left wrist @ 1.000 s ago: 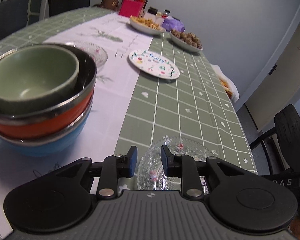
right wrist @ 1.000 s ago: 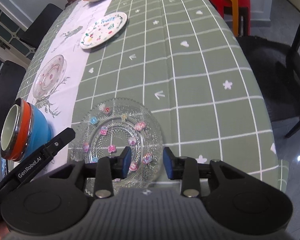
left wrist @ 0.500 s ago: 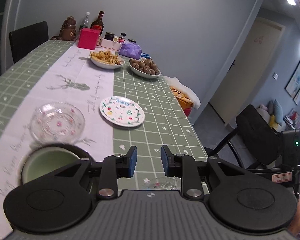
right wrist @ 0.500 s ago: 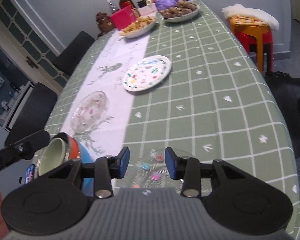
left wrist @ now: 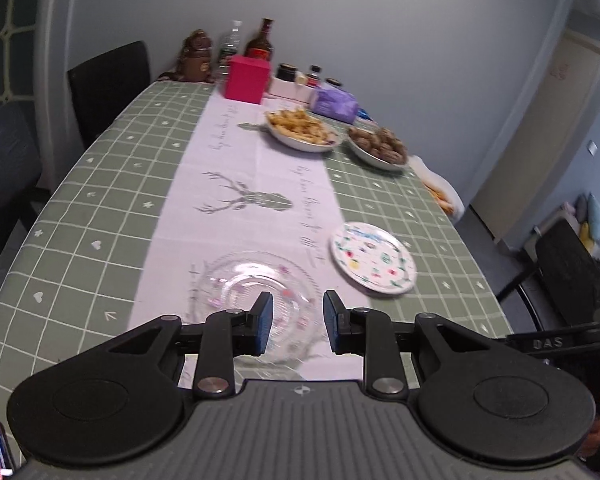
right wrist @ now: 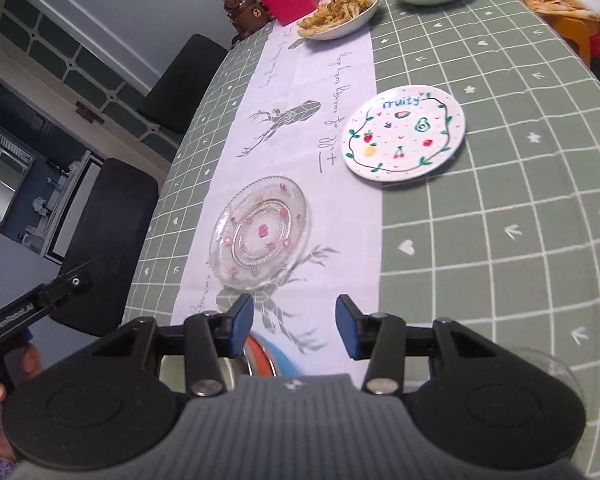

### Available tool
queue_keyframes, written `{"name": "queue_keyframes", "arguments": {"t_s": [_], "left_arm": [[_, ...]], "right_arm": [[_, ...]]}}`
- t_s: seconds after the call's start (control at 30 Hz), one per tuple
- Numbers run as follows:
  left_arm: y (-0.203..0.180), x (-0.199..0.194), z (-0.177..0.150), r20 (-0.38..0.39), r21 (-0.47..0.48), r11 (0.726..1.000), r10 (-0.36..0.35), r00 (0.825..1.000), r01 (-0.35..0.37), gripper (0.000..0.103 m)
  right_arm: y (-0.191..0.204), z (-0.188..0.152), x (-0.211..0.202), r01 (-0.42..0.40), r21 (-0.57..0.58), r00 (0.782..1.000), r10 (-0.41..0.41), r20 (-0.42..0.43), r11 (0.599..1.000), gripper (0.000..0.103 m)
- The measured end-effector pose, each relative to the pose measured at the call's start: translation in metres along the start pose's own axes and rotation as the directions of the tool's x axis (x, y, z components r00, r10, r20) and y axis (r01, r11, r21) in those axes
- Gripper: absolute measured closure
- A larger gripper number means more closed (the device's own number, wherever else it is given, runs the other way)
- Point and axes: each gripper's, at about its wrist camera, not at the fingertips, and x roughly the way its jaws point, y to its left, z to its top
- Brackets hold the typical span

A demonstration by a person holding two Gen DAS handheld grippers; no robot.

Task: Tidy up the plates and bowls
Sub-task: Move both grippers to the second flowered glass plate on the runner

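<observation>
A clear glass plate with pink flowers (left wrist: 256, 288) lies on the white runner, just beyond my left gripper (left wrist: 296, 322), which is open and empty above it. The plate also shows in the right wrist view (right wrist: 260, 232). A white "fruity" plate (left wrist: 374, 258) (right wrist: 404, 132) lies to its right on the green cloth. My right gripper (right wrist: 296, 330) is open and empty, above the stacked orange and blue bowls (right wrist: 260, 356), mostly hidden under it. The edge of a second glass plate (right wrist: 548, 364) shows at the lower right.
Two dishes of food (left wrist: 302, 130) (left wrist: 378, 146), a pink box (left wrist: 247, 79), bottles and jars stand at the table's far end. Black chairs (right wrist: 108, 216) line the left side. An orange stool (right wrist: 572, 28) and another chair (left wrist: 572, 264) stand on the right.
Both grippers have risen and moved forward along the table. The bowl stack and near glass plate have dropped under them; the far glass plate and fruity plate are now close. Both stayed open.
</observation>
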Motion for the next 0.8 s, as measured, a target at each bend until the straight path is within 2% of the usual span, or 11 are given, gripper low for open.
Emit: {"name": "queue_keyframes", "arguments": {"t_s": [0.23, 0.4, 0.57, 0.8], "left_arm": [[0.066, 0.054, -0.006, 0.004, -0.114, 0.992, 0.063, 0.998, -0.062, 0.070], [0.097, 0.080, -0.009, -0.012, -0.251, 0.968, 0.026, 1.000, -0.028, 0.070], [0.095, 0.101, -0.011, -0.033, -0.220, 0.975, 0.034, 0.999, -0.041, 0.067], [0.105, 0.121, -0.018, -0.071, -0.255, 0.965, 0.040, 0.997, -0.057, 0.067]], "right_arm": [[0.005, 0.029, 0.051, 0.043, -0.005, 0.999, -0.043, -0.007, 0.999, 0.059], [0.008, 0.040, 0.085, 0.089, -0.020, 0.996, -0.089, -0.017, 0.996, 0.060], [0.008, 0.047, 0.112, 0.102, -0.016, 0.994, -0.103, -0.032, 0.995, 0.061], [0.002, 0.053, 0.133, 0.118, 0.001, 0.992, -0.118, -0.046, 0.993, 0.064]]}}
